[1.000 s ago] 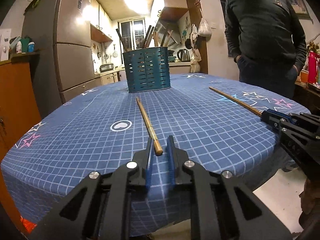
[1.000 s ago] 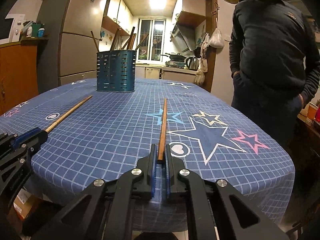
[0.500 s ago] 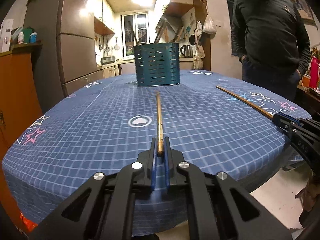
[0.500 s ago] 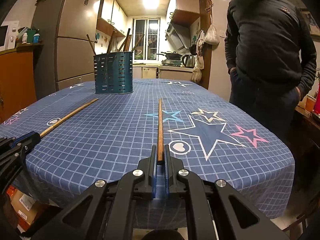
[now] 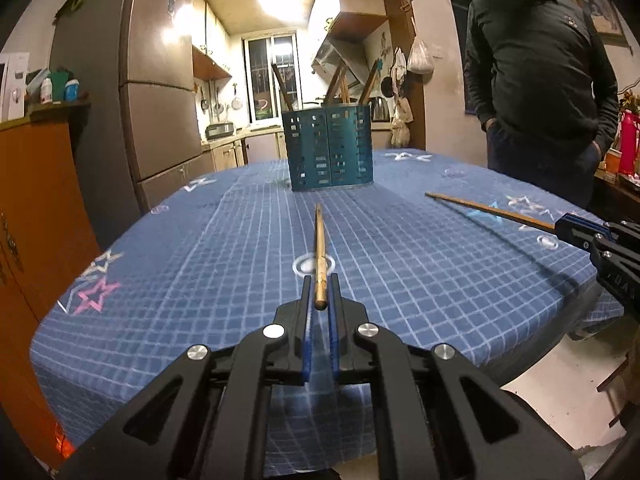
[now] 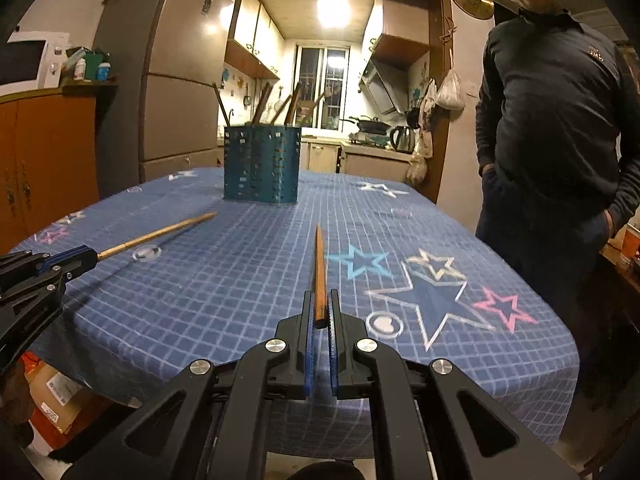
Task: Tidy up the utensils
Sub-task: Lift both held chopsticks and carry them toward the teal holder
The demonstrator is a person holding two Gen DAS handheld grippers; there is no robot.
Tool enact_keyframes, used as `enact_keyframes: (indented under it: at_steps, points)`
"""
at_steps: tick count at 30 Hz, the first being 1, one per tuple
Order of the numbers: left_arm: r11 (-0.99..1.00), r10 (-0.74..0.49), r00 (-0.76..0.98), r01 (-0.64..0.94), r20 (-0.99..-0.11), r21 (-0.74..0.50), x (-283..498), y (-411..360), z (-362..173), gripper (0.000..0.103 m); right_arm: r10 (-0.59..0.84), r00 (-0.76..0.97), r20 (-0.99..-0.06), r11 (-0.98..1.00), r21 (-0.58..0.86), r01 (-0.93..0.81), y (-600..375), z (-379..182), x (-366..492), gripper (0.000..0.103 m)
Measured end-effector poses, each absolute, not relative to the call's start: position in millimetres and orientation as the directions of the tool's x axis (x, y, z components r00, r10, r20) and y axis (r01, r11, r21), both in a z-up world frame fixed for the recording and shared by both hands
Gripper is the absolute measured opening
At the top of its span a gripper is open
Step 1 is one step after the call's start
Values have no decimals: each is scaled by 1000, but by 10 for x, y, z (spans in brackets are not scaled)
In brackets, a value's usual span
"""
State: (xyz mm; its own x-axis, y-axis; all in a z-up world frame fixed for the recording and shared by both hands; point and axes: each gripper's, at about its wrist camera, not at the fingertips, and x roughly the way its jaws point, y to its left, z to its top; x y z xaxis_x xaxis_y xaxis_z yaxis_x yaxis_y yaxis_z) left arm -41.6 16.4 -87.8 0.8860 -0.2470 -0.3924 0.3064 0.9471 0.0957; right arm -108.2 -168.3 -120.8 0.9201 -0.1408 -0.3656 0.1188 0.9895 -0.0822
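My left gripper (image 5: 320, 294) is shut on the near end of a wooden chopstick (image 5: 319, 248) that points straight ahead, just above the table. My right gripper (image 6: 319, 308) is shut on a second chopstick (image 6: 319, 268), also pointing forward. Each gripper shows in the other's view: the right one (image 5: 568, 230) with its chopstick (image 5: 488, 210), the left one (image 6: 86, 256) with its chopstick (image 6: 160, 233). A teal perforated utensil holder (image 5: 330, 148) stands at the far side of the table, with several chopsticks sticking out of it; it also shows in the right wrist view (image 6: 262, 164).
The table wears a blue checked cloth with stars (image 5: 200, 264). A man in a dark sweater (image 5: 536, 88) stands at the table's far right edge. A fridge (image 5: 160, 92) and an orange cabinet (image 5: 36, 208) stand to the left. A kitchen lies behind.
My left gripper closed on its chopstick and swung it straight ahead. Both chopsticks have lifted slightly off the cloth. The right gripper stayed shut on its chopstick.
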Motion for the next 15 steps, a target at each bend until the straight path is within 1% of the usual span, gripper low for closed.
enact_keyframes:
  at_steps: [9, 15]
  points:
    - [951, -268, 915, 301, -300, 69, -497, 273, -455, 5, -105, 952, -287, 994, -45, 96, -1741, -768, -1168, 7]
    - [951, -286, 922, 306, -262, 40, -507, 321, -215, 5, -74, 961, -265, 997, -8, 75, -1830, -545, -1138, 7]
